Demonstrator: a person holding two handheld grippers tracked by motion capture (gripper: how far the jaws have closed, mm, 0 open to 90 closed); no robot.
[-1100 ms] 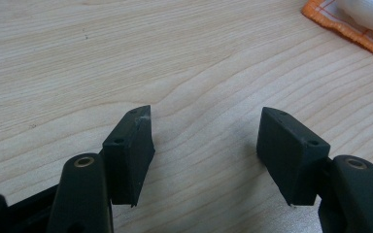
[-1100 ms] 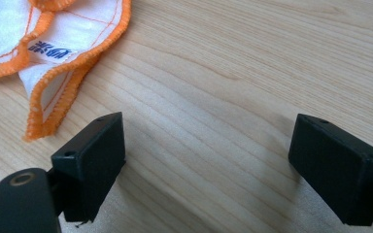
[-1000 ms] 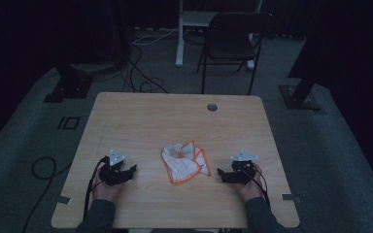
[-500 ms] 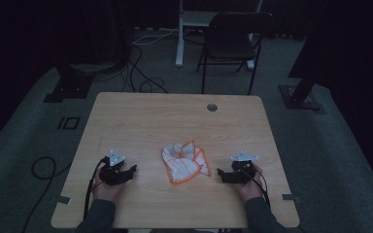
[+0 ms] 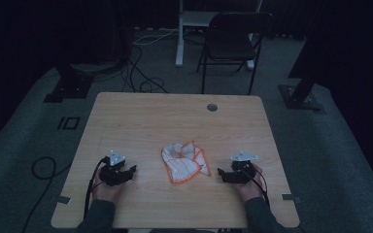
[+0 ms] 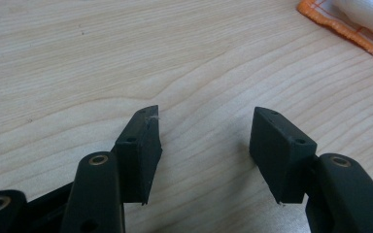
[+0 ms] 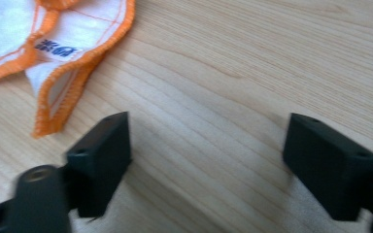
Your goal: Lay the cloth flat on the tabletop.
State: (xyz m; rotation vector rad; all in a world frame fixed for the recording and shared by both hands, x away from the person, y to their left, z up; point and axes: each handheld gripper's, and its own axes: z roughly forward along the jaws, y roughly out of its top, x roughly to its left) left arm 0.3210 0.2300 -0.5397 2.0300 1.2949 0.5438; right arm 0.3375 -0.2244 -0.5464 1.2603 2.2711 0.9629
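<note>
From above, my left gripper (image 5: 131, 171) and right gripper (image 5: 222, 173) flanked one crumpled white cloth with orange stitched edging (image 5: 185, 162) on the light wooden table (image 5: 175, 116). Along my left gripper's jaws, parted and empty, the cloth's hem (image 6: 342, 26) lay ahead. My right gripper's jaws, just closing slightly, held nothing; the cloth (image 7: 53, 43) lay near. I judged pinching opposite corners cleanly best.

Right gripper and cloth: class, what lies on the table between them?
Only bare wood lies between the right gripper and the cloth, as seen in the high view and the right gripper view; its jaws hold nothing.
</note>
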